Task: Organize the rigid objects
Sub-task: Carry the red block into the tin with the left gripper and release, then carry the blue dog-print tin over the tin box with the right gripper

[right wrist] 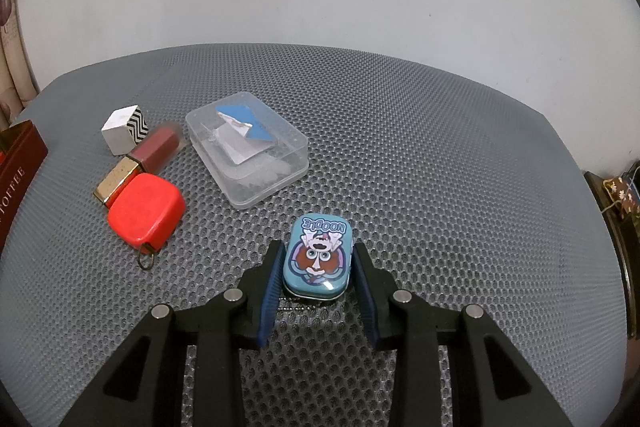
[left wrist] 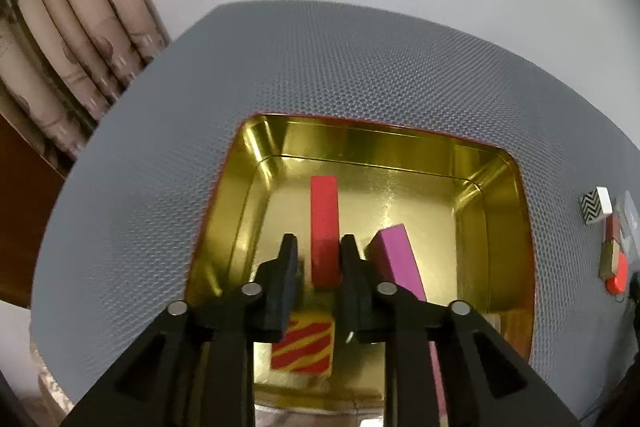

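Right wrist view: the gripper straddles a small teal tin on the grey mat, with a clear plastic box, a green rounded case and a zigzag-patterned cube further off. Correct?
One thing is off: the rounded case is red, not green, as the right wrist view shows. The rest stands: the right gripper straddles the teal tin on the grey mat, with the clear plastic box and zigzag cube beyond.

The gold tin (left wrist: pixel 496 195) looks like glossy, mirror-bright metal. The grey mat (right wrist: pixel 400 155) is matt with a rough honeycomb texture. At 11 o'clock from the glossy printed small tin (right wrist: pixel 318 259) sits a clear, smooth plastic box (right wrist: pixel 248 155); the red case (right wrist: pixel 146 213) is semi-gloss plastic.
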